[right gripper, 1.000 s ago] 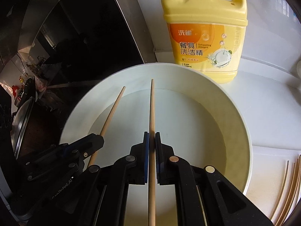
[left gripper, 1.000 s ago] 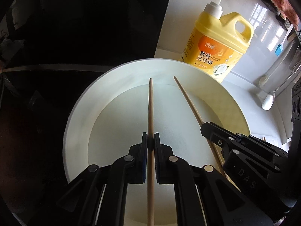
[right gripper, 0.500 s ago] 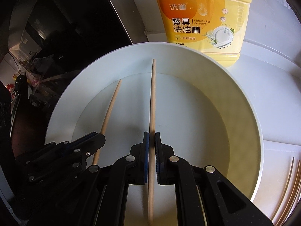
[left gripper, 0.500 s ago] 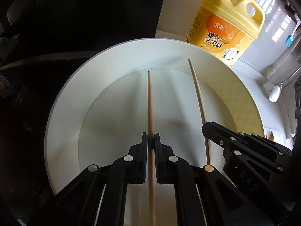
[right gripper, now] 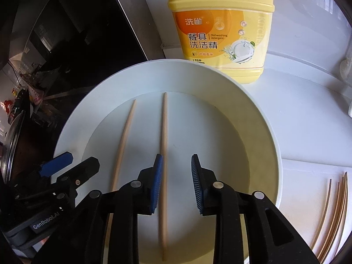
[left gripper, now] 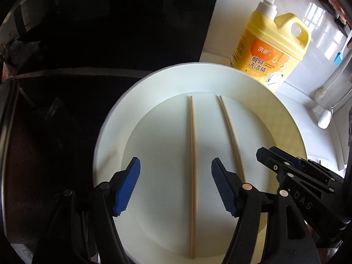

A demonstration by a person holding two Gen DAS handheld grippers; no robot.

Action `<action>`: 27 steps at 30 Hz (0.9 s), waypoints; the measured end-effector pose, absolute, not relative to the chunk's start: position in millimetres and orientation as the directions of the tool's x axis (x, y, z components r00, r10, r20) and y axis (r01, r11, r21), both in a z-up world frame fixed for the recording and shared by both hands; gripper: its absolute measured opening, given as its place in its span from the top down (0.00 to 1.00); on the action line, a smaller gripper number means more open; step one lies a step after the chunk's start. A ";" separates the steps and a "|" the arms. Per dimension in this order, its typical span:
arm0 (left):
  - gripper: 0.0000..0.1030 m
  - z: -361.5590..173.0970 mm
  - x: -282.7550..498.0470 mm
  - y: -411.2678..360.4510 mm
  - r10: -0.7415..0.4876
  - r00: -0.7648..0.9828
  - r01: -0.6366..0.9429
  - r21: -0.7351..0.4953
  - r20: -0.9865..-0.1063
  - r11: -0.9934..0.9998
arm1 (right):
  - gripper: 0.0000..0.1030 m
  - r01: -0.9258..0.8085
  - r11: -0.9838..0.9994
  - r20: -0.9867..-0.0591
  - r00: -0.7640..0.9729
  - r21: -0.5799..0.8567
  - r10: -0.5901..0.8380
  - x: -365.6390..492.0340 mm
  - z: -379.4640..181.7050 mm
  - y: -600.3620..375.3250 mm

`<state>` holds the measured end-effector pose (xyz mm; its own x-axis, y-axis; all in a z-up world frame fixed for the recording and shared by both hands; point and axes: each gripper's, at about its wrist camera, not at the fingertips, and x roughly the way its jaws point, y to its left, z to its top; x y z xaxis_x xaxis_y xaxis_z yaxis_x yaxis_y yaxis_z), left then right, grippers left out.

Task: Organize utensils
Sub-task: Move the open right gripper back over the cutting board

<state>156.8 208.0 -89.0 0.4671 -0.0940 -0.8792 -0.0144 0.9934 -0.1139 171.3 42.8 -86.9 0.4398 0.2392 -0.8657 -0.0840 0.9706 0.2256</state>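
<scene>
Two thin wooden chopsticks [left gripper: 193, 176] [left gripper: 231, 136] are laid side by side inside the round white plate [left gripper: 110, 136], released. The left tool [left gripper: 173, 184] and right tool [right gripper: 175, 182] have just been opening; nothing is clamped.

My left gripper [left gripper: 173, 177]: jaws had just been opening, stood wide, gripping nothing. My right gripper [right gripper: 177, 177]: jaws had just parted, narrower gap, pads off. Both angled steeply downward.
</scene>
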 end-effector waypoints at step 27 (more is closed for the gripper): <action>0.23 -42.5 97.1 199.5 -0.117 0.520 0.089 -0.083 -0.846 0.993 | 0.47 0.027 0.982 -0.835 0.531 0.188 0.145 79.8 -49.4 4.8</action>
<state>97.1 199.5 -42.5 0.5196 -0.1173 -0.8463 0.0887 0.9926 -0.0832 79.8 4.8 -49.4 0.5306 0.1454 -0.8351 0.0271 0.9818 0.1881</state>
